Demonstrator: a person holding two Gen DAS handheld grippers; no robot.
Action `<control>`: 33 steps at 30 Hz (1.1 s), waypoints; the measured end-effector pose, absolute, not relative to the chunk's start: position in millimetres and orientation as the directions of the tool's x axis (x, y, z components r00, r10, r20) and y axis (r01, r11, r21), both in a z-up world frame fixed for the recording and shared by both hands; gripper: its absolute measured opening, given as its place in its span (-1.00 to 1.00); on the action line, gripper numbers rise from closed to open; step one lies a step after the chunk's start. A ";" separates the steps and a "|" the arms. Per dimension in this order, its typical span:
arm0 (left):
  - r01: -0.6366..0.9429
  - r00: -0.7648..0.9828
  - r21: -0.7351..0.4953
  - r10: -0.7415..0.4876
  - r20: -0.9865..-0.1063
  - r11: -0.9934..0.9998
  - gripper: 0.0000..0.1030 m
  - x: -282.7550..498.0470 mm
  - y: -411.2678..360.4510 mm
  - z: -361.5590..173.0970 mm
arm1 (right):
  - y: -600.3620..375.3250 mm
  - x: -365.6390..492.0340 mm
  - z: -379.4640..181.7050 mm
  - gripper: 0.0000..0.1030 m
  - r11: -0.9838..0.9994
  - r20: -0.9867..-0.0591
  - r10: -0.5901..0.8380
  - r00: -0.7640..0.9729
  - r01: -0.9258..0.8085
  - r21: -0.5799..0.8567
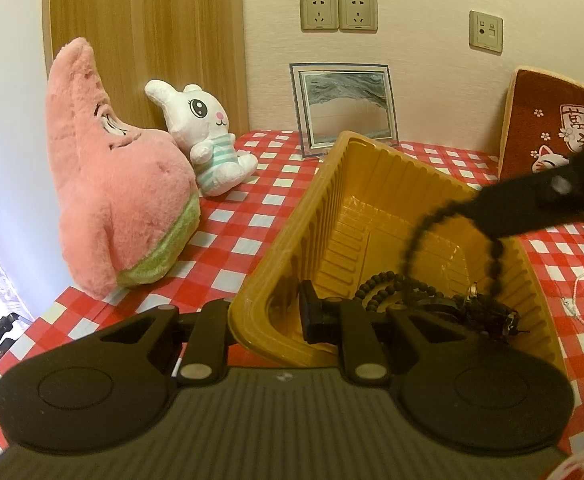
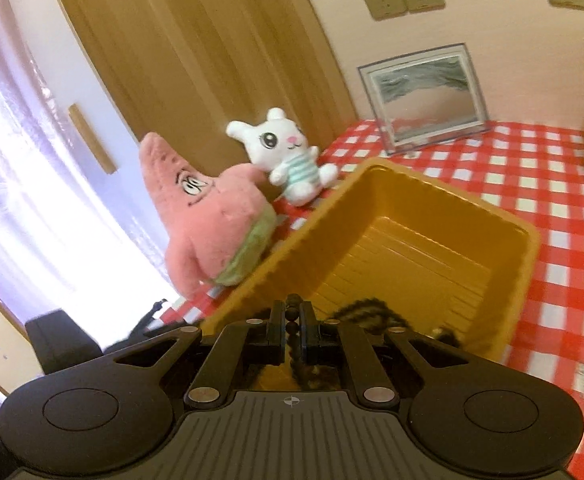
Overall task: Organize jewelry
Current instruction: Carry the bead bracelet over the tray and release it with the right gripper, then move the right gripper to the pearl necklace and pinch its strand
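A table under a red-and-white checked cloth (image 1: 292,208) stands against a pale wall bearing sockets (image 1: 337,12), with a wooden panel at the left. Along the table's back edge are a framed sand picture (image 1: 343,108) and, toward the back-left corner, a pink star plush (image 1: 108,184) and a white rabbit plush (image 1: 208,140); a red cushion (image 1: 551,128) leans at the back right. An amber plastic tray (image 1: 371,184) is tipped up on its near corner: the left gripper (image 1: 276,316) is clenched on the tray's near rim, apparently to steady and tilt it so that pieces slide together. Dark beaded jewelry (image 1: 419,300) already lies in the tray's low corner. The right gripper (image 2: 292,324), jaws pinched on a black bead strand (image 2: 290,330), carries it above the tray's right rim, the loop (image 1: 451,236) hanging inside, presumably for release there. A pale chain (image 1: 575,300) remains on the cloth just beside the tray's right wall.
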State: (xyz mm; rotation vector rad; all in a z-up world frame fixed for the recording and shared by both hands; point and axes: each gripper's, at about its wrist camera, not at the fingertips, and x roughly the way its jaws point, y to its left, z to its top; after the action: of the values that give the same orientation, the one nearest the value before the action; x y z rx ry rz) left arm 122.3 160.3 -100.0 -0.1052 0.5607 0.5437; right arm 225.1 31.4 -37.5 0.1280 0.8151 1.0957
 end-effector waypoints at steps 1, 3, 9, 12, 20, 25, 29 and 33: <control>-0.517 0.711 0.049 0.460 -0.532 0.855 -0.70 121.7 161.1 -100.1 | 33.4 225.8 -37.2 -0.87 0.481 -0.516 0.831 0.210 -0.737 0.475; -0.517 0.711 0.046 0.459 -0.533 0.855 -0.70 121.5 161.9 -100.3 | 34.8 227.9 -35.4 -0.83 0.486 -0.507 0.833 0.222 -0.731 0.479; -0.517 0.711 0.042 0.456 -0.535 0.855 -0.70 121.3 163.1 -101.2 | 14.9 234.3 -29.3 -0.07 0.531 -0.484 0.825 0.292 -0.696 0.484; -0.516 0.711 0.042 0.455 -0.536 0.856 -0.70 121.3 163.0 -101.0 | -1.6 237.1 -29.6 -0.06 0.576 -0.511 0.795 0.326 -0.669 0.470; -0.515 0.711 0.043 0.455 -0.535 0.856 -0.70 120.8 163.4 -101.3 | -60.7 233.5 -45.6 -0.04 0.723 -0.624 0.663 0.414 -0.569 0.391; -0.516 0.711 0.043 0.456 -0.536 0.855 -0.69 120.8 163.7 -101.4 | -99.0 227.5 -65.8 -0.04 0.799 -0.695 0.571 0.436 -0.488 0.351; -0.516 0.709 0.047 0.457 -0.537 0.855 -0.69 120.6 164.7 -101.7 | -123.4 223.6 -83.1 -0.04 0.849 -0.752 0.491 0.440 -0.436 0.299; -0.517 0.706 0.053 0.461 -0.537 0.854 -0.69 121.2 164.3 -101.7 | -138.7 222.1 -97.1 -0.04 0.882 -0.790 0.417 0.450 -0.409 0.233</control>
State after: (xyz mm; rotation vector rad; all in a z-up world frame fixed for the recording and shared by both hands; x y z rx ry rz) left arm 121.2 164.3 -101.7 -0.1043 0.5683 0.5445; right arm 222.1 -138.7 -97.1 0.0094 0.9791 0.5108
